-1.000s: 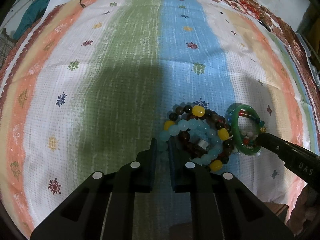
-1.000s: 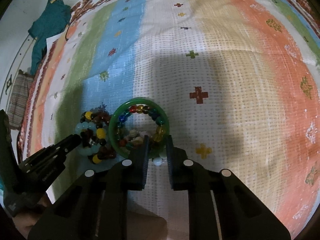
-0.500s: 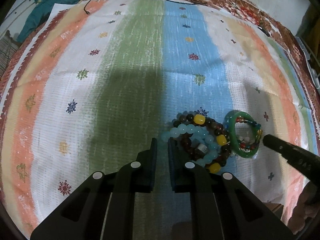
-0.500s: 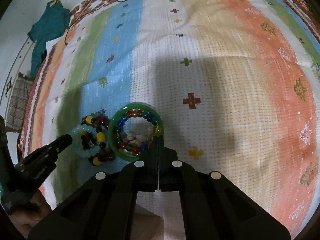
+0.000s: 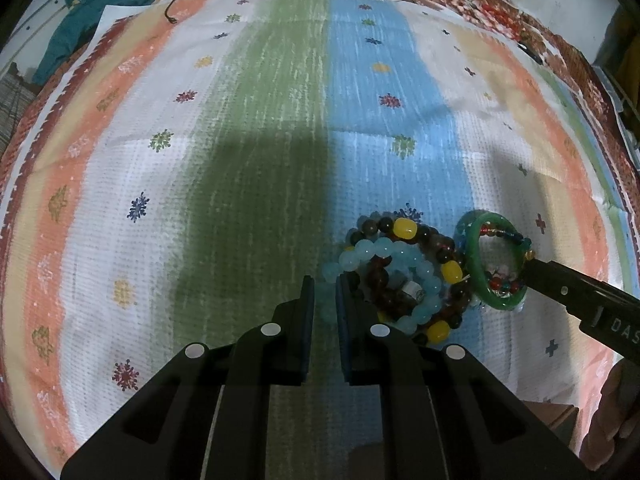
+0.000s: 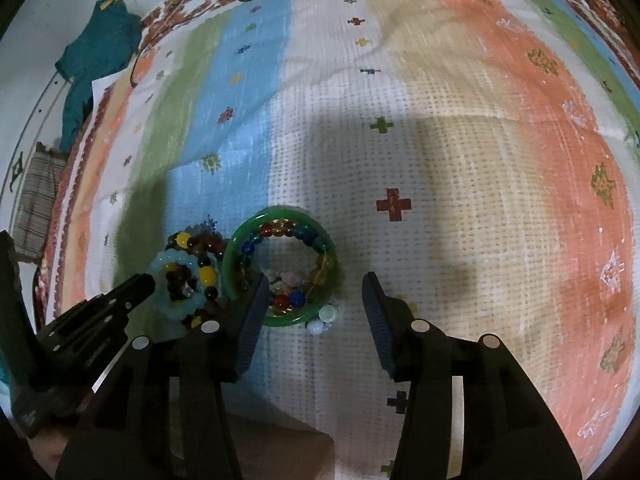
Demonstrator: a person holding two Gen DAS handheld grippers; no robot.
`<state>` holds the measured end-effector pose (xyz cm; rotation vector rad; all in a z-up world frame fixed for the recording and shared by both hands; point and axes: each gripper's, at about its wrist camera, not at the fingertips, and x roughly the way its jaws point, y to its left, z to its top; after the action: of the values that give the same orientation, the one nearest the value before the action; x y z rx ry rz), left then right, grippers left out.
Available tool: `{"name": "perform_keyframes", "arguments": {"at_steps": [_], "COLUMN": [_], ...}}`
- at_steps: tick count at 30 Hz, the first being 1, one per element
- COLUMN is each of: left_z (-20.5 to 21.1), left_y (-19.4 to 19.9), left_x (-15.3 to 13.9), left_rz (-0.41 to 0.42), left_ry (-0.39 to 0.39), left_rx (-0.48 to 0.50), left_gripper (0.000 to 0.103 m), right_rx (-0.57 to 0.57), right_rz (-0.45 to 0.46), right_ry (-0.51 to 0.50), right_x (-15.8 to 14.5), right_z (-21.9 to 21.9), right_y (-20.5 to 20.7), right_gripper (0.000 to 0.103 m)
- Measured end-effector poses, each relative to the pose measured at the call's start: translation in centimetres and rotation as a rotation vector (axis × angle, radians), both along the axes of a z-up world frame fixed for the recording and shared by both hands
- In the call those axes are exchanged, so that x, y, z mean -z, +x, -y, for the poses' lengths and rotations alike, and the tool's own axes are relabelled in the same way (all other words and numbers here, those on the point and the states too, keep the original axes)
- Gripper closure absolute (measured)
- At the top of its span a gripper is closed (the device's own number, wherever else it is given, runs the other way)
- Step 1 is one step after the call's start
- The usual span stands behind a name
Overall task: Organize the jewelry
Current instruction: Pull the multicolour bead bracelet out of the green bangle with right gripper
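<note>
With the right gripper (image 6: 312,300) just opened and holding nothing beside the green bangle (image 6: 280,268), mid-cloth (image 6: 440,200) against the bead pile (image 6: 188,276), and the left gripper (image 5: 325,292) clenched, closing may snag loose beads.

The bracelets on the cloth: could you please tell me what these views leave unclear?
- Left view: the left tool hides the pale blue bracelet's near edge; a grip is unclear.
- Right view: the right tool's finger covers part of the green bangle.
- Beads inside the bangle: too small to sort.
</note>
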<state>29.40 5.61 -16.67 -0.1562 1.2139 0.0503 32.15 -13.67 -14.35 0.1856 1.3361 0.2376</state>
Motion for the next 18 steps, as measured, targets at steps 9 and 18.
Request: {"name": "perform_keyframes", "arguments": {"at_steps": [9, 18], "left_z": [0.0, 0.0], "left_y": [0.0, 0.1], "left_x": [0.1, 0.1], "left_rz": [0.004, 0.005], "left_ry": [0.018, 0.020], "left_rx": [0.005, 0.008], "left_gripper": [0.092, 0.092], "right_rx": [0.014, 0.003], "right_rz": [-0.017, -0.016], "right_ry": [0.000, 0.001], "right_x": [0.8, 0.8], "right_z": [0.2, 0.3], "right_y": [0.8, 0.7], "right_gripper": [0.071, 0.086]}}
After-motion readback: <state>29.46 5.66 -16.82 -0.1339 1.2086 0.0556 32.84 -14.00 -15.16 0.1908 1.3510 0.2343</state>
